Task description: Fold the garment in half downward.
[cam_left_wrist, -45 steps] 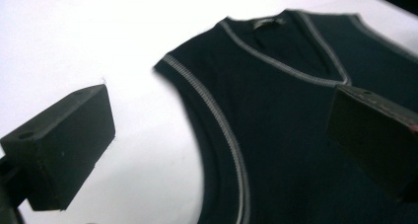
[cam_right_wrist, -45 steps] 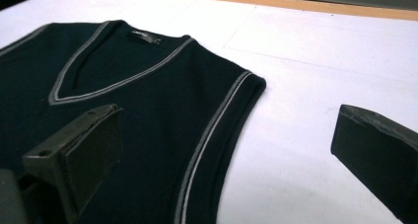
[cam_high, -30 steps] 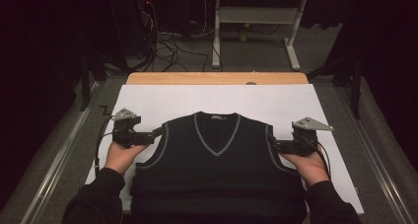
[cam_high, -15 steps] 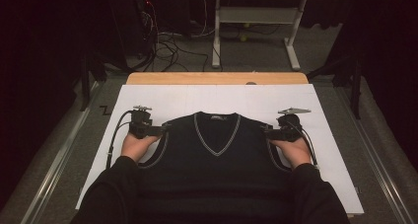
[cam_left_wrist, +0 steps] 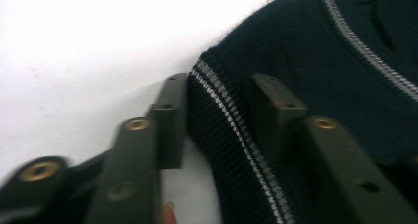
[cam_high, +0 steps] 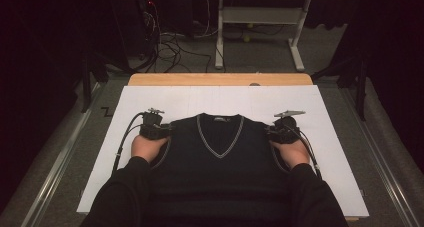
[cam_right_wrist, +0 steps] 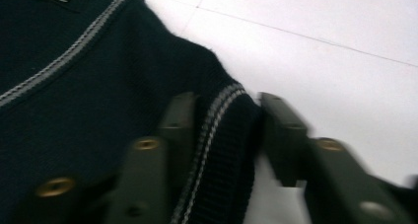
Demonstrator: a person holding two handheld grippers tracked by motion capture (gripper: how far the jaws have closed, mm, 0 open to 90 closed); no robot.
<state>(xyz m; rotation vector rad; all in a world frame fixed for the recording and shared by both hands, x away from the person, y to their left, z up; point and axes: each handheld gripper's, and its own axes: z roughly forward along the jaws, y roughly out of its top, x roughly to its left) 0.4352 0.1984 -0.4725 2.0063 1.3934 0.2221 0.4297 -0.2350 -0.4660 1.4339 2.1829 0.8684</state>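
Now each gripper's fingers [cam_left_wrist: 170, 120] straddle a shoulder edge of the vest [cam_high: 220, 162].

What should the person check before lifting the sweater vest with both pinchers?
1. Left gripper at the vest's shoulder: ok. Its jaws have just been closing and now straddle the striped armhole edge of the sweater vest.
2. Right gripper at the other shoulder: ok. Its jaws have just been closing, with the trim between them.
3. Jaws pinching the fabric tightly: cannot tell; the gripper views are blurred.
4. Both grips level with each other: ok in the high view.
5. Vest lying flat, V-neck centred: ok.
6. Bare white board beyond the collar: ok, nothing lies there.
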